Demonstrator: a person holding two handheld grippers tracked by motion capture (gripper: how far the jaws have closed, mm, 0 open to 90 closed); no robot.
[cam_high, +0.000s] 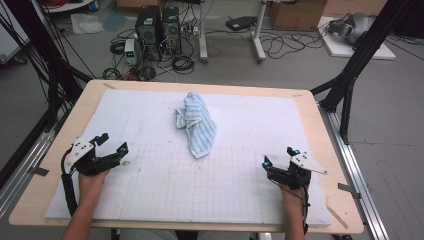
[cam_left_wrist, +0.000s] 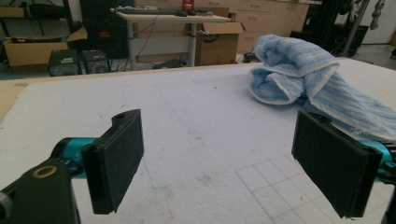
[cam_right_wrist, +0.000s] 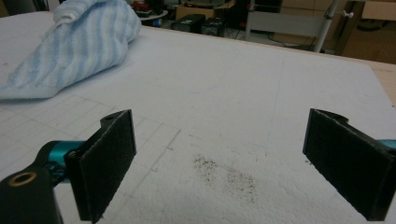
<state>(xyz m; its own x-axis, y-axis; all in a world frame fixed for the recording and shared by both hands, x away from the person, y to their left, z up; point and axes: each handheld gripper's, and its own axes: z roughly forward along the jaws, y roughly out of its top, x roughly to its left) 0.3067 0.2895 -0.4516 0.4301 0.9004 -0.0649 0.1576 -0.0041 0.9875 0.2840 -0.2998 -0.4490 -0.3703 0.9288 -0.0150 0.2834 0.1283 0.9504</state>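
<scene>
A crumpled blue-and-white striped towel (cam_high: 196, 125) lies bunched near the middle of the white mat (cam_high: 150, 195) on the desk (cam_high: 95, 90). The left gripper (cam_high: 111, 144) and right gripper (cam_high: 279, 156) rest low at either side, well apart from it, jaws released and empty, seemingly poised to reach in from both sides.

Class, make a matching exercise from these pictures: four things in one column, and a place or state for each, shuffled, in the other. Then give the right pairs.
1. towel
2. left gripper
3. right gripper
4. white mat

A. open, near the table's right edge
B. covers the wooden table
C. crumpled in the middle
D. open, near the table's left edge

Pairs: 1-C, 2-D, 3-A, 4-B
</scene>
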